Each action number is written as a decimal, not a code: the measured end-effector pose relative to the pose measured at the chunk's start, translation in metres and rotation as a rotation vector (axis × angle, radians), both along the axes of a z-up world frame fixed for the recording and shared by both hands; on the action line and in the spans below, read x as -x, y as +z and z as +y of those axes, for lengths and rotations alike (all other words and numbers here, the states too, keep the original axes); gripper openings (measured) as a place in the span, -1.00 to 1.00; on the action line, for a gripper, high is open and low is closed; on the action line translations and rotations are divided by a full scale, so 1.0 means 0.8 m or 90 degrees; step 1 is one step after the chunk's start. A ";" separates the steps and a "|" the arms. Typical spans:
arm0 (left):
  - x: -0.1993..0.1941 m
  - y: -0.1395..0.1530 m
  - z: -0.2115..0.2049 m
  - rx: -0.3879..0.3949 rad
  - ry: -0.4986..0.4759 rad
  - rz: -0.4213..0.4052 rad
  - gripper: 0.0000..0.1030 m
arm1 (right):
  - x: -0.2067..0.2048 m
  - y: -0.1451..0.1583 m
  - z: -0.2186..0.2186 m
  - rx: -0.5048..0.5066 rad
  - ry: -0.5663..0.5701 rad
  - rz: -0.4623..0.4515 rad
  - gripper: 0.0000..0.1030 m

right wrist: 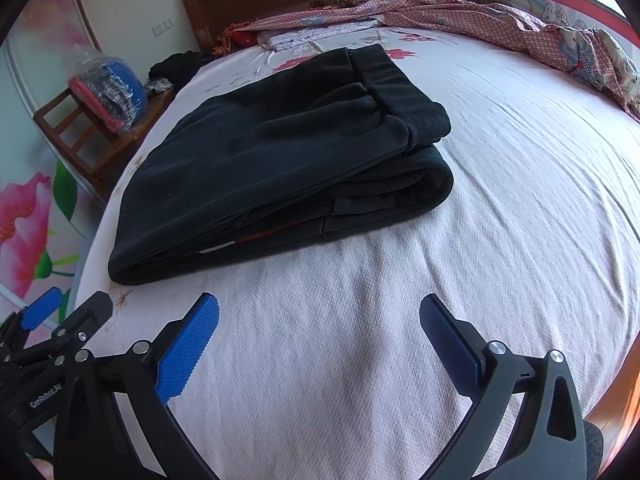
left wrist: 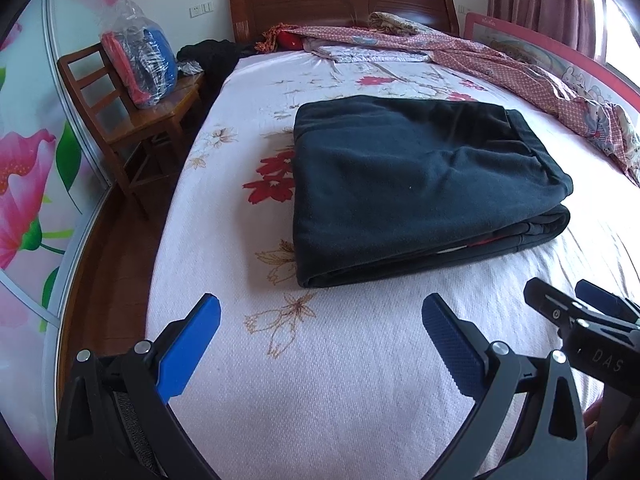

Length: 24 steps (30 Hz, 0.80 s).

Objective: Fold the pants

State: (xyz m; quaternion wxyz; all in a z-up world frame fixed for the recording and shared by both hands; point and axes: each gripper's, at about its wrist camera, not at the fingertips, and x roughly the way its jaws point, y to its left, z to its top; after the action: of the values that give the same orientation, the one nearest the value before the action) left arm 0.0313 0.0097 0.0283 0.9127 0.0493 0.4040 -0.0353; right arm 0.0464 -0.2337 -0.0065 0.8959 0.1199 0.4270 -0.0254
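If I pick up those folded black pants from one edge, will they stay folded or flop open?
The pants would probably flop open: they look like soft fleece, stacked in loose layers with rounded folds. They likely have some heft, since the bundle looks thick. On the textured bed sheet they would probably drag and bunch rather than slide. Both grippers hang open, touching nothing.

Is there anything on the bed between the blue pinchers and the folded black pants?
No, just bare bed sheet. Both wrist views show only flowered sheet between the open left gripper or right gripper and the folded pants.
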 end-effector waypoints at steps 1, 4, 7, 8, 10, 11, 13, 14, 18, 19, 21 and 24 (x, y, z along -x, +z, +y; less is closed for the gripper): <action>0.002 0.005 0.000 -0.001 -0.001 -0.009 0.96 | 0.000 0.000 0.000 0.001 0.001 0.000 0.94; 0.008 0.021 -0.001 -0.006 0.002 -0.035 0.96 | 0.000 0.000 -0.001 0.002 0.001 0.001 0.94; 0.016 0.036 -0.002 -0.002 -0.016 -0.047 0.96 | 0.000 0.001 -0.002 0.002 -0.002 -0.001 0.94; 0.018 0.039 -0.002 0.013 -0.030 -0.043 0.96 | 0.001 0.001 -0.002 -0.002 -0.002 -0.001 0.94; 0.020 0.042 0.001 0.052 -0.046 -0.033 0.96 | 0.001 0.002 -0.002 -0.003 -0.003 -0.001 0.94; 0.020 0.042 0.003 0.075 -0.052 -0.024 0.96 | 0.001 0.002 -0.001 -0.002 -0.001 -0.001 0.94; 0.019 0.039 0.003 0.079 -0.047 -0.012 0.96 | 0.001 0.002 0.000 0.000 0.000 -0.001 0.94; 0.019 0.037 0.001 0.076 -0.049 -0.009 0.96 | 0.001 0.002 0.000 0.000 0.001 -0.002 0.94; 0.019 0.035 0.000 0.073 -0.050 0.000 0.96 | 0.002 0.002 0.000 0.002 0.001 0.000 0.94; 0.019 0.035 0.000 0.077 -0.050 0.002 0.96 | 0.001 0.001 -0.001 0.002 0.001 0.001 0.94; 0.021 0.037 0.001 0.071 -0.038 -0.006 0.96 | 0.001 0.000 0.000 0.004 0.000 0.004 0.94; 0.032 0.041 0.007 0.065 -0.007 -0.049 0.97 | 0.001 -0.001 -0.001 0.004 0.000 0.006 0.94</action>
State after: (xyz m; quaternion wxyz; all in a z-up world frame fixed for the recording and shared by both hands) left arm 0.0061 0.0156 0.0607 0.9288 0.0062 0.3659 -0.0590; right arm 0.0455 -0.2345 -0.0077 0.8942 0.1168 0.4313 -0.0272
